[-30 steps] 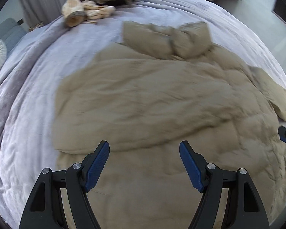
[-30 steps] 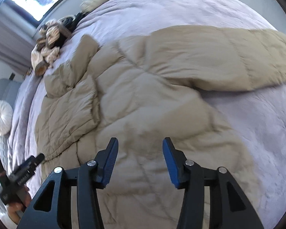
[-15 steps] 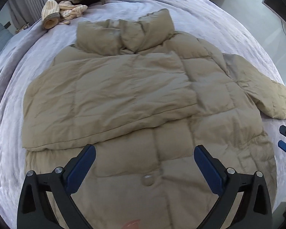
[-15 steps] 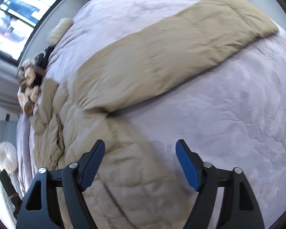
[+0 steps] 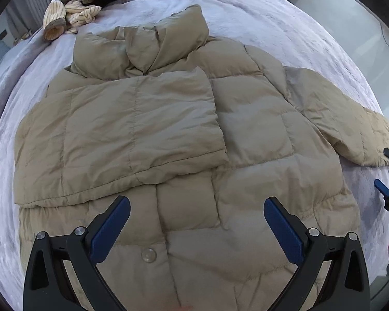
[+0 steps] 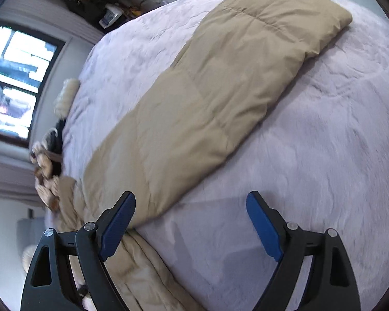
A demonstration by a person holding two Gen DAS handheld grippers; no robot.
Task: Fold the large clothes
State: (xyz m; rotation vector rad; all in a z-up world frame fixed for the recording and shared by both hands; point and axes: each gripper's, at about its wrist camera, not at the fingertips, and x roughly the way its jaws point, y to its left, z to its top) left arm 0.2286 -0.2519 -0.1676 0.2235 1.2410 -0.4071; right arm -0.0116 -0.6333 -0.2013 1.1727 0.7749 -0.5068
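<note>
Here, a tan puffer jacket is seen spread flat on a lilac bedspread, directly ahead of and beneath the left gripper. The left gripper is held wide apart above the jacket's lower front, nothing being gripped between its blue pads. A round snap button is seen just inside the left-hand pad. One sleeve has been laid across the chest, ahead and to the left of the fingers, while the puffed collar lies farther ahead. A heap of striped knitwear is seen beyond the collar, to the left.

The right gripper is likewise spread wide and empty, held over the bedspread. The other sleeve is stretched out straight ahead of it, its underside just beside the left-hand pad. A window is visible far to the left.
</note>
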